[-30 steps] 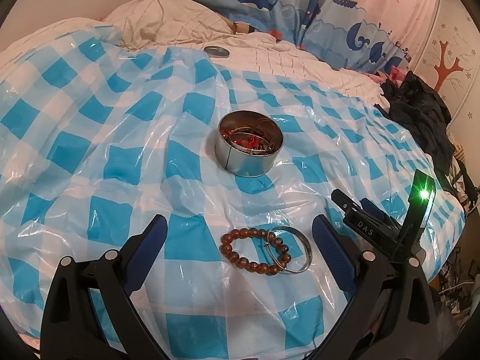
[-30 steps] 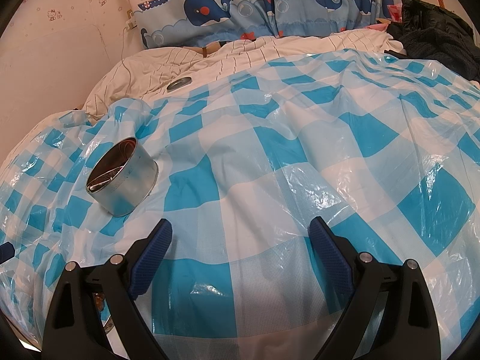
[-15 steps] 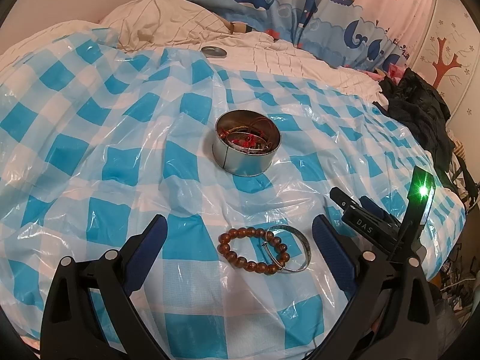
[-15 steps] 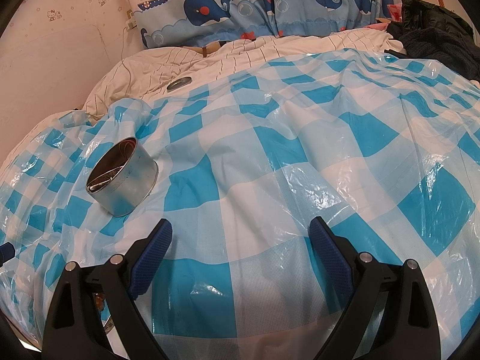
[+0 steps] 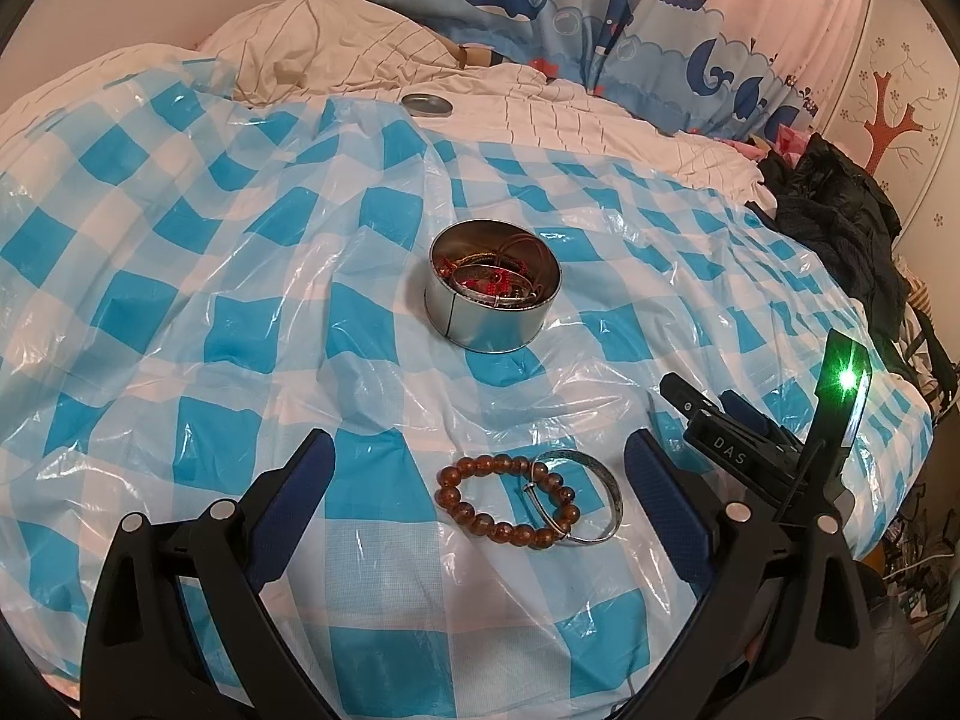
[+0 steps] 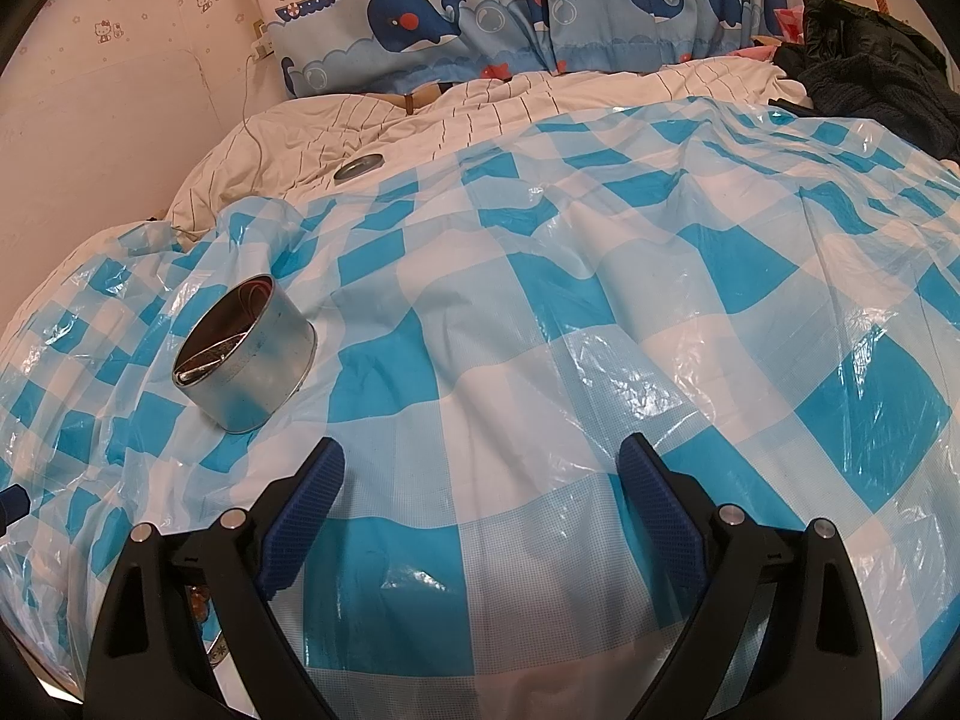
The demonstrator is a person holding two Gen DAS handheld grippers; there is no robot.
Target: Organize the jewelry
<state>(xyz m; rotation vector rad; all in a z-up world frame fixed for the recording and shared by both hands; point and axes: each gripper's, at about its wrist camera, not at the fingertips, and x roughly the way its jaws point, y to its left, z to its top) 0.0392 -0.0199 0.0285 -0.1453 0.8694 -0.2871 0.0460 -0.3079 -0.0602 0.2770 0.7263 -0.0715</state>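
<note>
A brown bead bracelet point(image 5: 503, 501) lies on the blue-checked plastic sheet, overlapping a silver bangle point(image 5: 591, 489) on its right. Both rest between the spread fingers of my left gripper point(image 5: 478, 462), which is open and empty. Beyond them stands a round metal tin point(image 5: 492, 291) holding red and silver jewelry. The same tin point(image 6: 246, 354) shows at the left in the right wrist view. My right gripper point(image 6: 482, 471) is open over bare sheet, nothing between its fingers. It also appears in the left wrist view as a black body with a green light point(image 5: 846, 381).
A round metal lid point(image 5: 426, 104) lies on the cream bedding behind the sheet, with the lid point(image 6: 358, 167) also in the right wrist view. Dark clothing point(image 5: 840, 216) is piled at the far right. Whale-print curtain point(image 6: 540, 6) hangs behind. The bed drops off at the right edge.
The left gripper has tilted slightly, so the tin and bracelets sit a little lower and left in its view. The right wrist view is unchanged.
</note>
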